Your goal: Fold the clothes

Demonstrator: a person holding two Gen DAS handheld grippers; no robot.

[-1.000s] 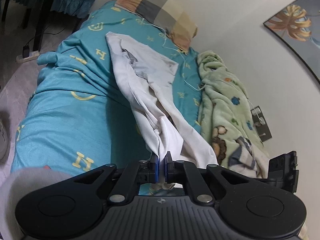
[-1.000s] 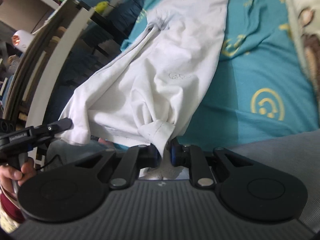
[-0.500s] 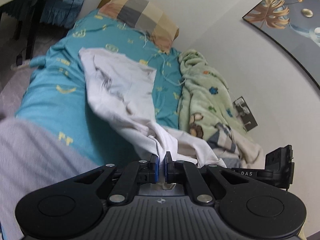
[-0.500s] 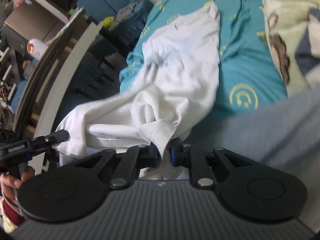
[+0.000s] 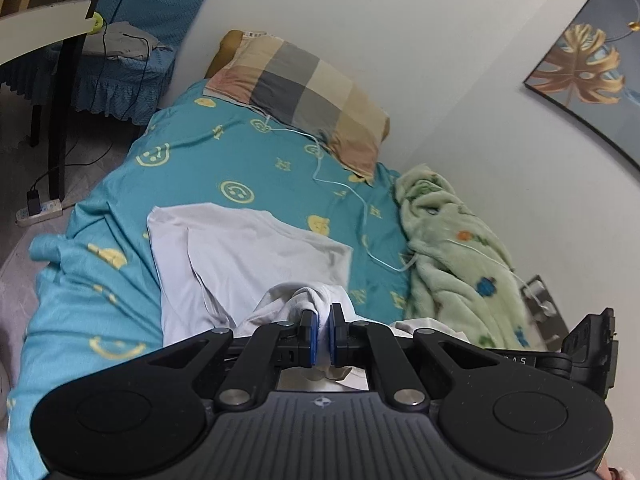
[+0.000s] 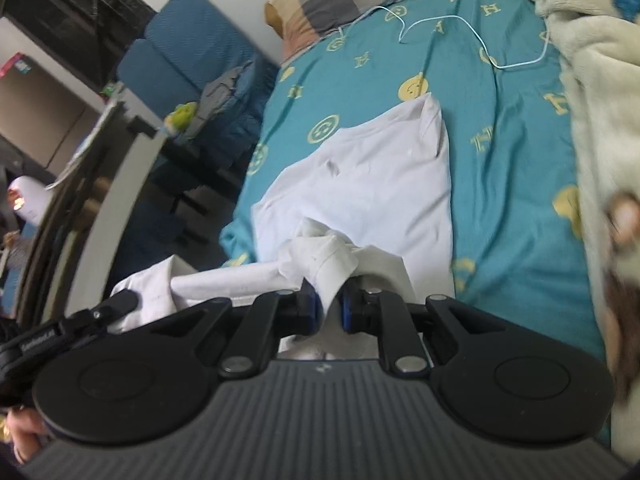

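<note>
A white T-shirt (image 5: 256, 256) lies spread over the teal bed sheet (image 5: 192, 168), its far part flat and its near edge bunched. My left gripper (image 5: 321, 322) is shut on a bunched fold of that near edge. In the right wrist view the same white T-shirt (image 6: 372, 188) stretches away from me, and my right gripper (image 6: 330, 306) is shut on a gathered corner of it. The cloth between the two grippers hangs in a loose band off the bed's side. The left gripper's body (image 6: 76, 320) shows at the left of the right wrist view.
A checked pillow (image 5: 300, 92) lies at the bed's head by the white wall. A green fleece blanket (image 5: 452, 248) is heaped along the wall side, with a thin white cable (image 5: 360, 208) on the sheet. A dark desk and blue chair (image 6: 192, 64) stand beside the bed.
Both grippers have swung forward and down over the bed, still holding the shirt. The shirt, hanging and twisted before, now lies mostly flat on the sheet.
</note>
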